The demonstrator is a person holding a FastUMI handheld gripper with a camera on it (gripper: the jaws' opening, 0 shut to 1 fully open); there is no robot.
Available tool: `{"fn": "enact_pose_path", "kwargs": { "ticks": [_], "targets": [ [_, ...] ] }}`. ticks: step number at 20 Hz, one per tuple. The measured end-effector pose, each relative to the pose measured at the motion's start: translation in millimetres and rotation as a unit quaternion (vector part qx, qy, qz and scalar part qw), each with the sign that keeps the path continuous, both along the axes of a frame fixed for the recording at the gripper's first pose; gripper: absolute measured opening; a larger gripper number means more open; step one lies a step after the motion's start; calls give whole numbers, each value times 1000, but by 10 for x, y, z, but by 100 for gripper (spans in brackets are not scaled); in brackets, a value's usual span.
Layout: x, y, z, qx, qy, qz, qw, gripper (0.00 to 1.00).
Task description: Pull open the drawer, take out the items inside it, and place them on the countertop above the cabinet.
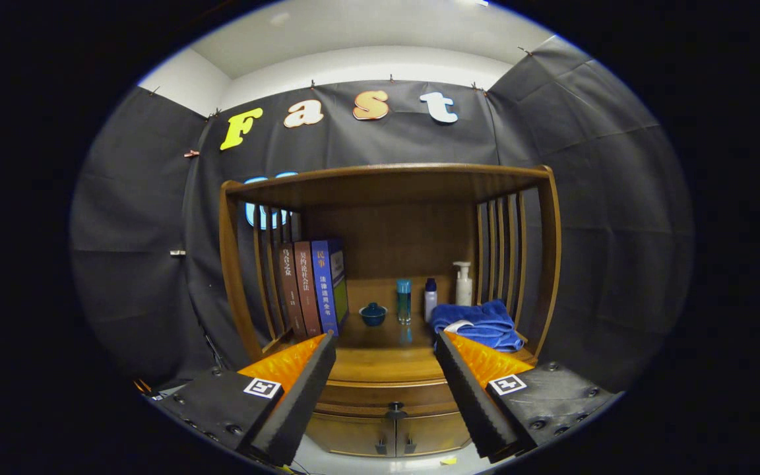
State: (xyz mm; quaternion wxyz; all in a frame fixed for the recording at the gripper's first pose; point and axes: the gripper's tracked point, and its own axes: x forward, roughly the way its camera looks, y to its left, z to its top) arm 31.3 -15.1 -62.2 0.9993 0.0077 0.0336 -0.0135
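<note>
A wooden cabinet stands ahead against the booth wall. Its drawer (386,394) is closed, with a dark knob (394,411) at the front centre, seen between my fingers. Above the drawer runs the wooden countertop (380,363) under a slatted shelf hood. My gripper (385,344) is open, its fingers spread wide with nothing between them, held some way back from the cabinet front. The drawer's contents are hidden.
On the countertop stand three upright books (313,287) at the left, a small blue lidded bowl (373,314), a teal bottle (404,300), a small white bottle (430,299), a pump bottle (463,284) and a folded blue towel (479,323) at the right. Two lower cabinet doors (390,435) sit under the drawer.
</note>
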Motion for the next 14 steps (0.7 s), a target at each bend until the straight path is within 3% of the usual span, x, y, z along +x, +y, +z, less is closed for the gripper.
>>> {"fn": "enact_pose_path", "kwargs": {
  "ticks": [4, 14],
  "targets": [
    [216, 0, -418, 12, 25, 7, 1000, 99],
    [685, -189, -1737, 23, 132, -19, 991, 98]
  ]
}}
